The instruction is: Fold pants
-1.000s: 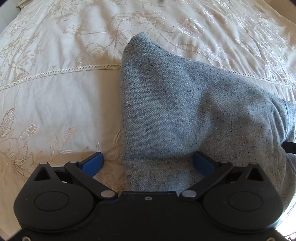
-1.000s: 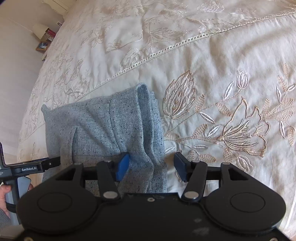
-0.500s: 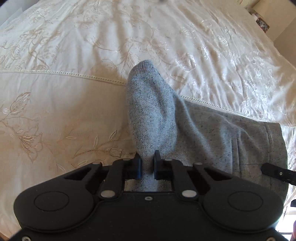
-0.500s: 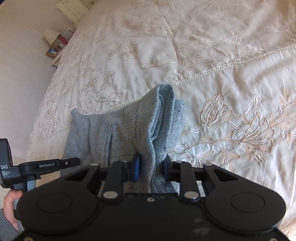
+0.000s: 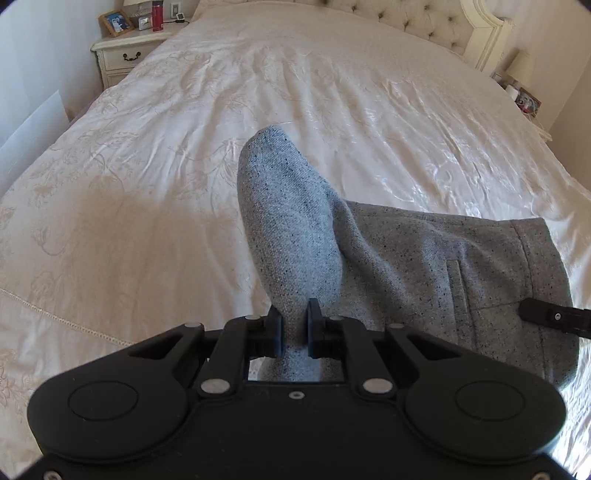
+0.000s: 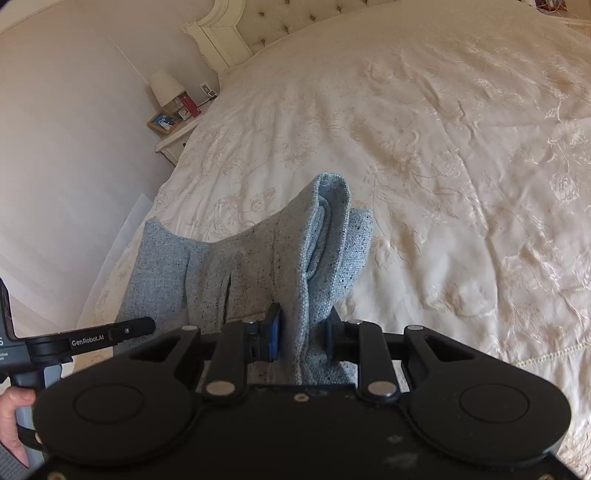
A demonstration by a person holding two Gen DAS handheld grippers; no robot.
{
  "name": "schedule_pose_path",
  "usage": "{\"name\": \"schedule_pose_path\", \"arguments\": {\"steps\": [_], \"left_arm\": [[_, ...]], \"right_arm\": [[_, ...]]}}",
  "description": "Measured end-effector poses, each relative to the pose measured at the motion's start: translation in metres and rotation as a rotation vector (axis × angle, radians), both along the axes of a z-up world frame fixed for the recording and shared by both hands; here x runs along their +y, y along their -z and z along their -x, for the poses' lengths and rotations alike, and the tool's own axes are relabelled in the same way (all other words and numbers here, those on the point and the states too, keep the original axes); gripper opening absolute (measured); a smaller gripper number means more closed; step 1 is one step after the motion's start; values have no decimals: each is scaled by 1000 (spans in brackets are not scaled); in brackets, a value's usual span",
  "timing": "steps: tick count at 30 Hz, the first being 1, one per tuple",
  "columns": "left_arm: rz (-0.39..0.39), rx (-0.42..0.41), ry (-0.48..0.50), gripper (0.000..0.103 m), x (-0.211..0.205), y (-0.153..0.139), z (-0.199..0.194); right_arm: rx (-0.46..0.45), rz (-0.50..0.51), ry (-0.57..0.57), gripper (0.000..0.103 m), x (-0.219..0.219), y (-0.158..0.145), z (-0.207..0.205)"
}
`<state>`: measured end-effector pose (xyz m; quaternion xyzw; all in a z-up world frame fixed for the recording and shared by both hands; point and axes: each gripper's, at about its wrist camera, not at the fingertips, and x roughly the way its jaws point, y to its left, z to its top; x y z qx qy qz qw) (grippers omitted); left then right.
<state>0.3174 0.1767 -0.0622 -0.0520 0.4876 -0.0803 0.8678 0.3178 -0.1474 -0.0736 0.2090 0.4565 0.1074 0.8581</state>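
Observation:
The grey speckled pants hang lifted over the cream bedspread. My left gripper is shut on one bunched end of the pants, which stands up as a fold in front of it. My right gripper is shut on the other end of the pants, where several layers and a seam show. The cloth stretches between the two grippers. The right gripper's arm shows at the right edge of the left wrist view, and the left gripper with the person's hand shows at the left of the right wrist view.
A tufted headboard stands at the far end of the bed. A nightstand with a photo frame and a red bottle is at the far left. Another nightstand with a lamp stands by the wall.
Both grippers went from open around the pants' edges to shut on them. They have since lifted the pants up off the bedspread, and the views now take in the whole bed.

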Motion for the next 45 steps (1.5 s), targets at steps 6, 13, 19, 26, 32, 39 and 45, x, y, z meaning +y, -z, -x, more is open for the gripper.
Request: {"name": "schedule_pose_path", "arguments": {"steps": [6, 13, 19, 26, 32, 39, 45], "left_arm": [[-120, 140, -148, 29, 19, 63, -49], [-172, 183, -182, 29, 23, 72, -25], [-209, 176, -160, 39, 4, 41, 6], [-223, 142, -132, 42, -24, 8, 50], [-206, 115, -132, 46, -40, -14, 83], [-211, 88, -133, 46, -50, -31, 110], [-209, 71, -136, 46, -53, -39, 126]], "right_arm": [[138, 190, 51, 35, 25, 56, -70], [139, 292, 92, 35, 35, 60, -57], [102, 261, 55, 35, 48, 27, -24], [52, 268, 7, 35, 62, -16, 23], [40, 250, -5, 35, 65, -41, 59], [42, 265, -15, 35, 65, -53, 90], [38, 254, -19, 35, 64, -60, 108]]}}
